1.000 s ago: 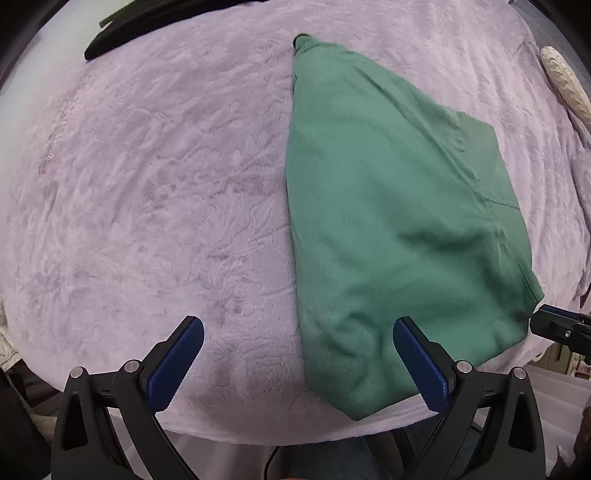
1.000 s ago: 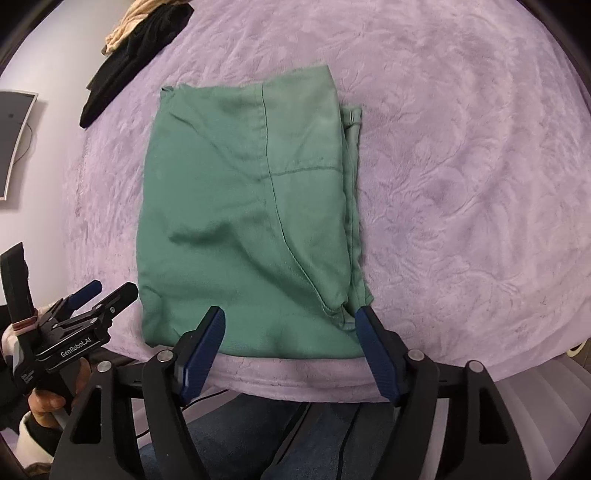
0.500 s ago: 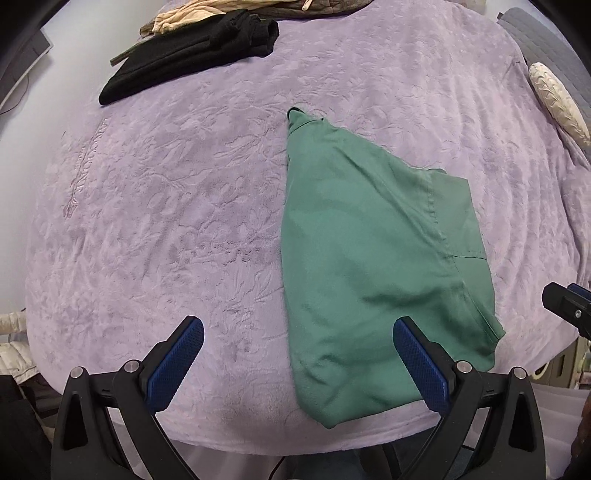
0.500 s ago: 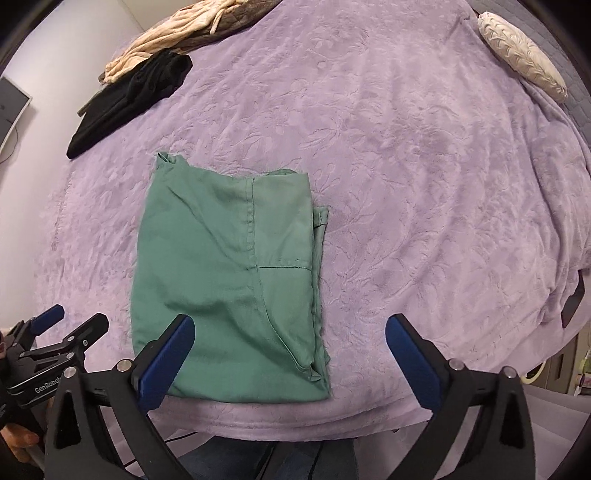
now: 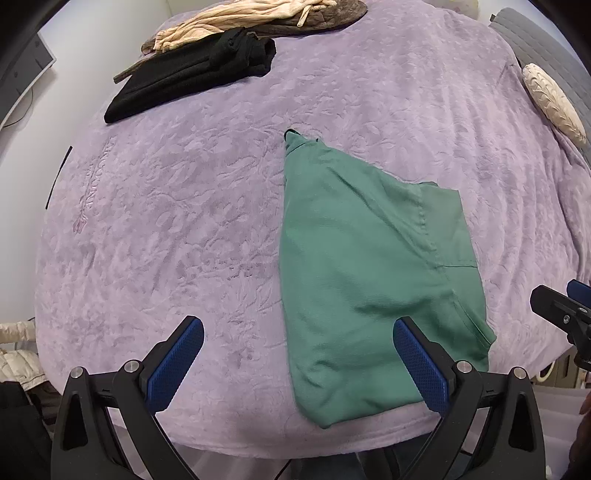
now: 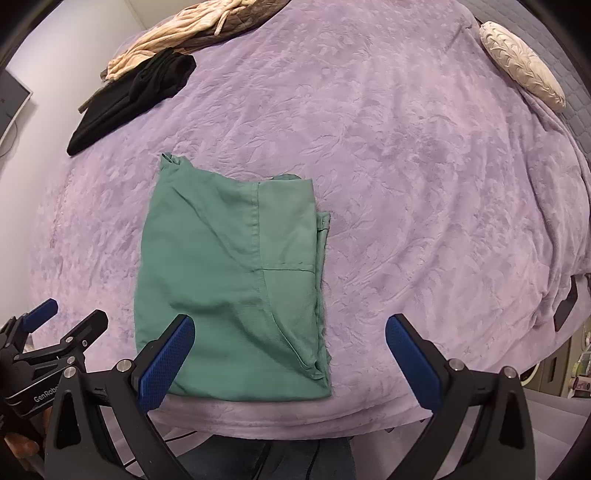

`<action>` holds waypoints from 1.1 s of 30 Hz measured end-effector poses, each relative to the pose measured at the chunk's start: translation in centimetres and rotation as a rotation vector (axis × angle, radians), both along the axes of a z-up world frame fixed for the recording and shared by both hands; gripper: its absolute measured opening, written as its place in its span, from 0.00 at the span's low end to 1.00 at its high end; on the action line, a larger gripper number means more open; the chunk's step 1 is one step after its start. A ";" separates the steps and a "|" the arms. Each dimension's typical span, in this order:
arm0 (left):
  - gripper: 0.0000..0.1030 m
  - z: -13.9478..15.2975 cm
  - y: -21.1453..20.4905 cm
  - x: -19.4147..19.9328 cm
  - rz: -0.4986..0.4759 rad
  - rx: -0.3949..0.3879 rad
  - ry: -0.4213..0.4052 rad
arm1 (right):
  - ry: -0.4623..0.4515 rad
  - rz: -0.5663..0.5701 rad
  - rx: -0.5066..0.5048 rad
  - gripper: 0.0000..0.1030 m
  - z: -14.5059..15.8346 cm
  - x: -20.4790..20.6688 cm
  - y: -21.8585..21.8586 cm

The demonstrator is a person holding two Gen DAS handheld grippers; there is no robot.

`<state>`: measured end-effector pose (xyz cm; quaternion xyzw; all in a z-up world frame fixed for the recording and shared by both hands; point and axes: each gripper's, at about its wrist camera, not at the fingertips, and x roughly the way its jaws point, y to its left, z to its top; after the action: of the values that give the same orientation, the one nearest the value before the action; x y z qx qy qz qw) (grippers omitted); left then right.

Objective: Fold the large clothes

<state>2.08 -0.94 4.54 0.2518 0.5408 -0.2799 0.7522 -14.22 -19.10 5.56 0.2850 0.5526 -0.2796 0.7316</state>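
Note:
A green garment (image 5: 365, 269) lies folded into a compact rectangle on the lilac bedspread (image 5: 166, 206), near the bed's front edge. In the right wrist view the same green garment (image 6: 229, 273) shows a seam and a pocket line across its top layer. My left gripper (image 5: 299, 360) hangs above the garment's near left corner, jaws wide open and empty. My right gripper (image 6: 290, 356) hovers over the near right corner, also wide open with nothing between its blue pads. Neither touches the cloth.
A black garment (image 5: 192, 81) and a beige garment (image 5: 251, 18) lie piled at the far left of the bed. A cream pillow (image 6: 521, 62) rests at the far right. The bedspread's front edge (image 6: 280, 417) runs just below the green garment.
Both grippers have risen and tilted back from the garment, so more of the bed shows. The right gripper's jaws have spread from around the garment's near edge to fully wide.

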 end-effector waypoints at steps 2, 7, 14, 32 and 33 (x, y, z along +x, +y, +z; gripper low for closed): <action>1.00 0.1 -0.1 -0.1 -0.002 -0.001 -0.004 | 0.001 0.001 -0.002 1.00 0.0 0.0 -0.1; 1.00 0.3 -0.1 -0.4 -0.005 -0.003 -0.010 | 0.002 0.001 -0.001 1.00 0.0 0.0 -0.1; 1.00 0.4 -0.1 -0.4 -0.005 -0.002 -0.014 | 0.003 0.001 -0.002 1.00 0.1 0.0 -0.2; 1.00 0.4 0.0 -0.4 -0.008 -0.003 -0.014 | 0.002 -0.003 0.001 1.00 0.1 -0.2 0.1; 1.00 0.4 0.0 -0.4 -0.009 -0.003 -0.013 | 0.002 -0.003 0.001 1.00 0.1 -0.2 0.1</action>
<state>1.69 -0.98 4.93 0.2550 0.5345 -0.2821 0.7548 -14.43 -19.02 5.67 0.2861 0.5531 -0.2805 0.7304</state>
